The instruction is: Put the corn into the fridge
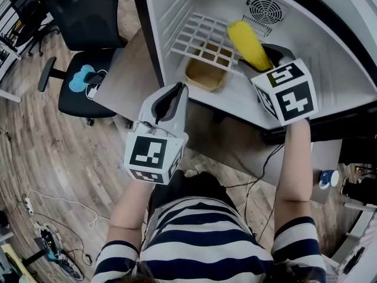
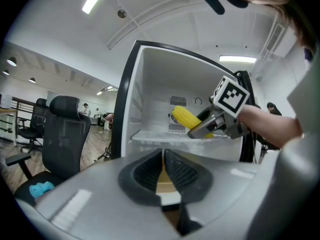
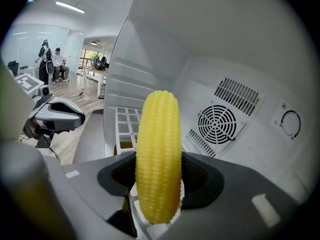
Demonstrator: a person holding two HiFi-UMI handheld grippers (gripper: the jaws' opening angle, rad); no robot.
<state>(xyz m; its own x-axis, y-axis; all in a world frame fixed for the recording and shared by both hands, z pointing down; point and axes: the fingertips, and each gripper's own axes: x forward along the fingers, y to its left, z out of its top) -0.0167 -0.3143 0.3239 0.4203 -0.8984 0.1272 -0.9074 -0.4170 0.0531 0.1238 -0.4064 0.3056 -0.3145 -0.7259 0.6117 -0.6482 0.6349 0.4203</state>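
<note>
Outside the fridge, at left: left hand-held gripper (image 1: 172, 99) hangs before the open fridge (image 1: 330, 58), jaws together, nothing between them.
Step in hand: carrying the corn (image 1: 247, 43) inside; it seems not yet set down.
Corn's place: within the fridge cavity, just right of the wire shelf (image 1: 200, 37), tip toward the fan vent (image 1: 265, 9).
At right: right hand-held gripper (image 1: 266, 59) is clamped on the corn's near end, the cob jutting beyond its jaws.
Next move: probably lowering the cob to rest, then parting the jaws.
</note>
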